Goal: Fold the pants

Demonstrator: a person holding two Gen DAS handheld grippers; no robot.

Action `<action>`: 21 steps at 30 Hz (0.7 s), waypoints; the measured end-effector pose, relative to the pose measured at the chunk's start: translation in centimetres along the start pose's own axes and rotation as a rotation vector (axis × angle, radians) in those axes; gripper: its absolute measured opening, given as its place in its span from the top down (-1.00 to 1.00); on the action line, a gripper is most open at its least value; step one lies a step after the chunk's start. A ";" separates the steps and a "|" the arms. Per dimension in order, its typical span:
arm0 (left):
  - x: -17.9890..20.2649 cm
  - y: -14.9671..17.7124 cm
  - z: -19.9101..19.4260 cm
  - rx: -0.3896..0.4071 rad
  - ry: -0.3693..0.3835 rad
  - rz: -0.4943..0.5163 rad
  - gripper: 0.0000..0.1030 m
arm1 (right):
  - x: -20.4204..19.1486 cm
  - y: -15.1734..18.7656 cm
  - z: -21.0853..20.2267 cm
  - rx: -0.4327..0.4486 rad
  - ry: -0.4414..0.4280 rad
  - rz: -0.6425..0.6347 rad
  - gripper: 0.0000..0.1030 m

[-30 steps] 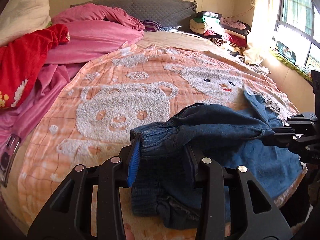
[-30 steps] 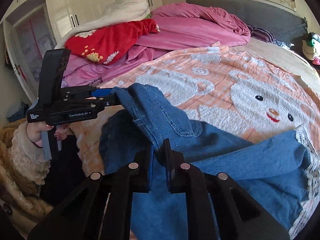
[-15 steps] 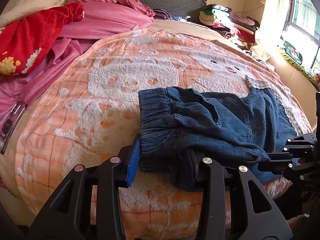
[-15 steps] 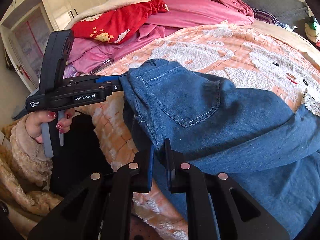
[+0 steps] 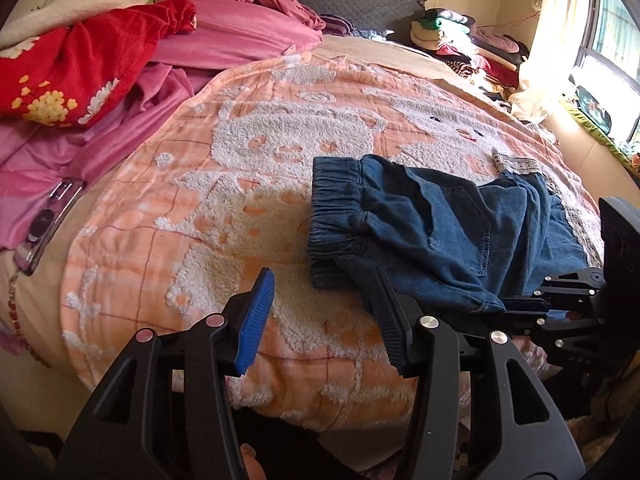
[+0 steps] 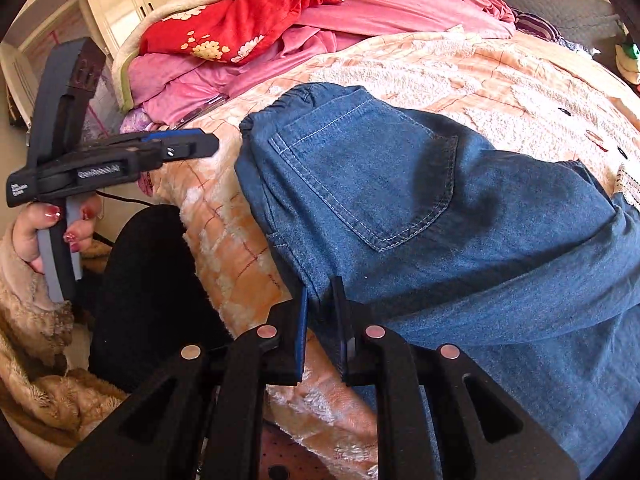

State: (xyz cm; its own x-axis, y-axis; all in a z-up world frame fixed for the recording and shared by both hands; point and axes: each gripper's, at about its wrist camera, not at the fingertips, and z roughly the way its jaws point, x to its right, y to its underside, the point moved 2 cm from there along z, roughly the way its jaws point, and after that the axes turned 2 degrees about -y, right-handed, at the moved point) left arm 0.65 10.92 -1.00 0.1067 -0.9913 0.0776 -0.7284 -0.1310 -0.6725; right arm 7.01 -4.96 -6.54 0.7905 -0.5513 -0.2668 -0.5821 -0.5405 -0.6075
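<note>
A: Where do the blue denim pants with the elastic waistband [image 5: 420, 224] lie?

B: On the peach fleece blanket with white bears [image 5: 248, 184], at the near right of the bed; the waistband sits inward, the near fold runs along the blanket's edge, and a lace-trimmed hem [image 5: 516, 166] lies at the far side; bare blanket stretches to the left, up to the pink bedding [image 5: 224, 40] and the red flowered cloth [image 5: 80, 68].

A: And the left gripper [image 5: 320, 316]?

B: Spread wide and holding nothing; its black right finger [image 5: 390, 320] is just beside the denim fold; whether it touches, I cannot tell.

A: The right gripper [image 6: 320, 320]?

B: Pinched on the pants' near edge, jaws nearly together.

A: Any writing?

B: White lettering on the left gripper's body, blurred, seemingly "GenRobot.AI"; a phone-like object [image 5: 48, 220] lies at the left edge.
</note>
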 end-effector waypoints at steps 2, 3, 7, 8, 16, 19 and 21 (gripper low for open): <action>0.7 -0.6 -0.6 0.023 0.018 0.006 0.18 | 0.0 0.1 0.0 0.002 -0.003 0.004 0.76; 1.3 -1.0 -0.7 0.031 0.048 0.004 0.18 | -0.1 0.1 0.0 0.003 -0.002 0.001 0.76; 4.9 -2.2 0.8 0.028 0.121 0.051 0.18 | -0.3 0.3 0.0 -0.005 0.002 -0.004 0.71; 5.8 -2.2 1.4 0.025 0.116 0.075 0.18 | -0.3 0.4 0.0 -0.005 0.005 -0.002 0.71; 7.0 -0.5 6.9 -0.109 0.043 0.133 0.27 | 0.0 0.4 -3.1 0.062 -0.023 0.082 0.56; 6.8 0.1 7.0 -0.111 0.042 0.136 0.27 | 0.3 -0.1 -4.4 0.105 0.026 0.086 0.48; 6.7 0.4 7.0 -0.109 0.041 0.137 0.27 | 0.9 -0.5 -4.5 0.119 0.070 0.089 0.45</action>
State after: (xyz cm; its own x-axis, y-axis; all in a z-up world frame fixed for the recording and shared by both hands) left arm 5.86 4.36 -5.91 -0.0253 -0.9994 0.0222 -0.8037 0.0071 -0.5950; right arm 7.18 -8.08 -3.08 0.7192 -0.6387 -0.2736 -0.6193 -0.4106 -0.6692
